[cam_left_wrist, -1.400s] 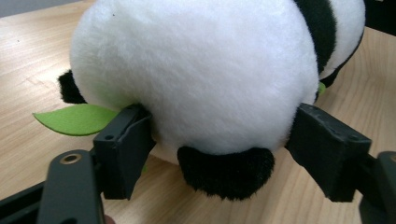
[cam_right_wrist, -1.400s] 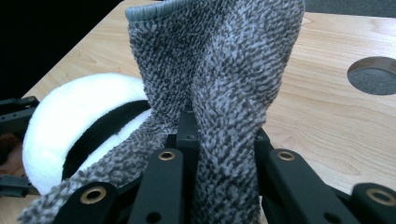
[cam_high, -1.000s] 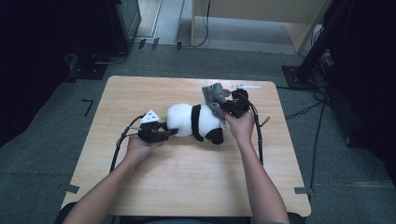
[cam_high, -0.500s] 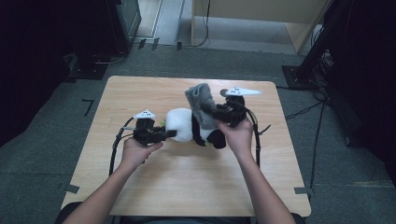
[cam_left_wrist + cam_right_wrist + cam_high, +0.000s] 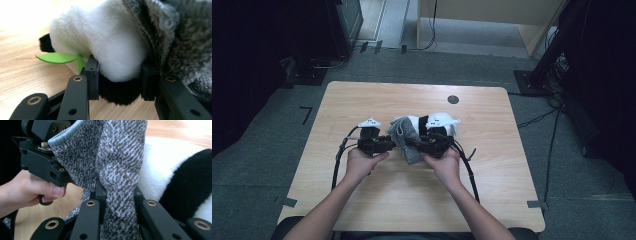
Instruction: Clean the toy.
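Plush panda (image 5: 110, 47): light, soft, squashes; your left tool (image 5: 118, 82) clamps its plush end. Knit sock (image 5: 112, 165): limp, stretchy; your right tool (image 5: 117, 195) pinches bunched fabric. Grip cuff, not loose middle.

My two forearms come in from below and meet at mid-table, the left gripper (image 5: 384, 145) and the right gripper (image 5: 419, 145) pointing at each other, tips nearly touching. The left one's jaws have just been closing and press on soft plush. The right one's jaws pinch knit cloth.
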`<control>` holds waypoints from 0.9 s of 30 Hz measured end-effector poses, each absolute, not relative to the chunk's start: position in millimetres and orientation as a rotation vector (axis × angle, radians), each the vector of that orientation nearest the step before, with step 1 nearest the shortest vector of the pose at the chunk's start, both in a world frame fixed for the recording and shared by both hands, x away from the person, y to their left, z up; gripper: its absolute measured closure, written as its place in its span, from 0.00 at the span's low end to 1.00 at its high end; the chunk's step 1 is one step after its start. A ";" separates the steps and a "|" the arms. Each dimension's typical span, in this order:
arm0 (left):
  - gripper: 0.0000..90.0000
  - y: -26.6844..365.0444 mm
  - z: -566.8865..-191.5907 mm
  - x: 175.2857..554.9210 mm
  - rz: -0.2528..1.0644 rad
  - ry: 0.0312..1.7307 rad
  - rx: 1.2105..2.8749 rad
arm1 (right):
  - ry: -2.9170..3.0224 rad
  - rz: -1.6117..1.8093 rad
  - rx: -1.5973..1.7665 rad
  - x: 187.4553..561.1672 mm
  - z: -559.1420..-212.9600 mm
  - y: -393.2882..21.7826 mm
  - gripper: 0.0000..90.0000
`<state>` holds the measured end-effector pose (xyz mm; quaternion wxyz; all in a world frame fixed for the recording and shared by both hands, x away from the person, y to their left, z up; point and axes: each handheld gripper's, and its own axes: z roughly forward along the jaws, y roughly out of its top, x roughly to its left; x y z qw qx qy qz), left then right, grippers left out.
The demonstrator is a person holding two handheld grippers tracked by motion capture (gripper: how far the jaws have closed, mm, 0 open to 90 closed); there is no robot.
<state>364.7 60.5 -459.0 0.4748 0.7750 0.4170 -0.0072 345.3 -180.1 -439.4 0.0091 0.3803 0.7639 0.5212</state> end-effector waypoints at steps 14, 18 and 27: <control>0.67 59.7 -459.2 365.9 0.010 0.991 1.928 | 2.403 1.536 1.074 345.5 -442.7 -187.4 0.86; 0.67 60.1 -459.0 366.4 0.014 0.987 1.929 | 2.401 1.517 1.068 345.4 -442.2 -189.8 0.86; 0.67 62.3 -458.7 367.9 0.021 0.972 1.923 | 2.377 1.465 1.090 347.6 -439.0 -204.6 0.86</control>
